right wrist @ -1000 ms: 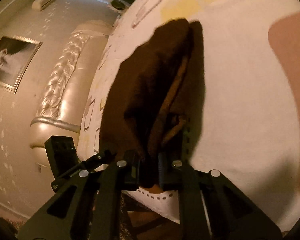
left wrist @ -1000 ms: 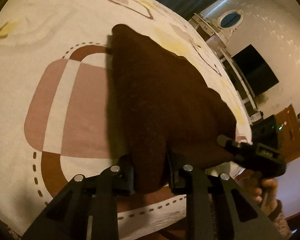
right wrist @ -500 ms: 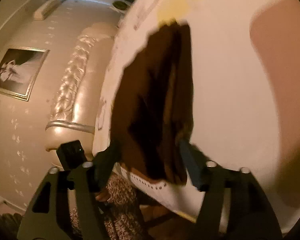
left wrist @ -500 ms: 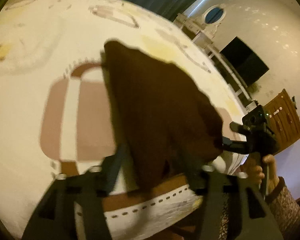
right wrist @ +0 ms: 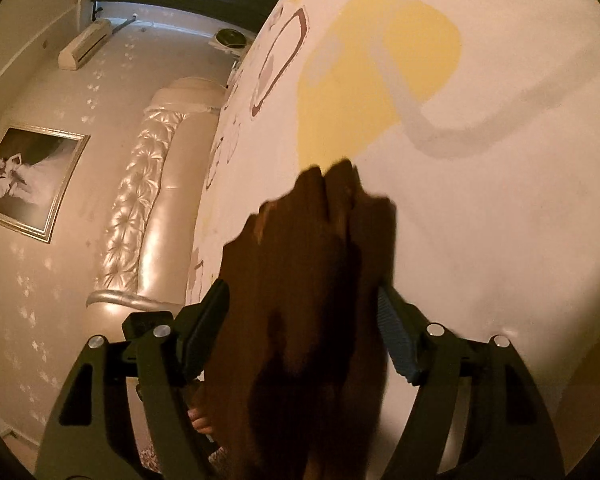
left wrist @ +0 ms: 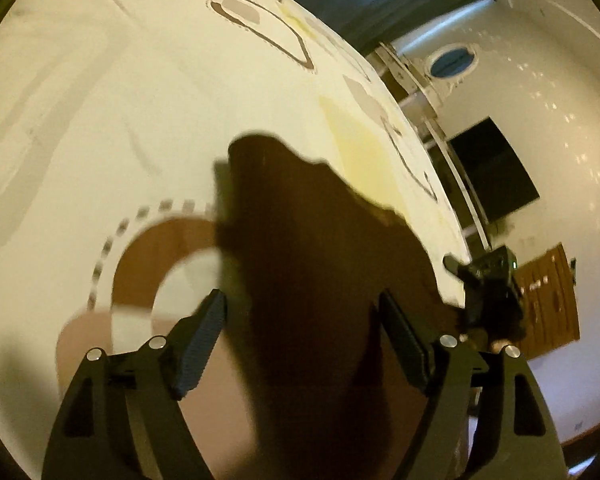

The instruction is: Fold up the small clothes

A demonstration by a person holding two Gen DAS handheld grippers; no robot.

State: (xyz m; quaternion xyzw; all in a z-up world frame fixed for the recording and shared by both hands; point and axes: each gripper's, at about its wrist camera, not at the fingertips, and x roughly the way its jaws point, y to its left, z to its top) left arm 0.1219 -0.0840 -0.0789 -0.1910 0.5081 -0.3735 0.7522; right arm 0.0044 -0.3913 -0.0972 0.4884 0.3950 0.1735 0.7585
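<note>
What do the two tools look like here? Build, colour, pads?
Left tool: black angular frame with cutouts, silver screws, ribbed dark pads. Right tool: same black frame and screws, but its right pad looks blue. No cables visible. A patterned sleeve shows at the bottom of the right view.

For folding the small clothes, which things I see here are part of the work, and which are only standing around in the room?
Part of the work:
- brown garment, lying on the bed
- left claw, open
- right claw, open
- patterned bedsheet, the folding surface

Only standing around:
- framed picture
- padded headboard
- air conditioner
- dark screen
- wooden cabinet
</note>
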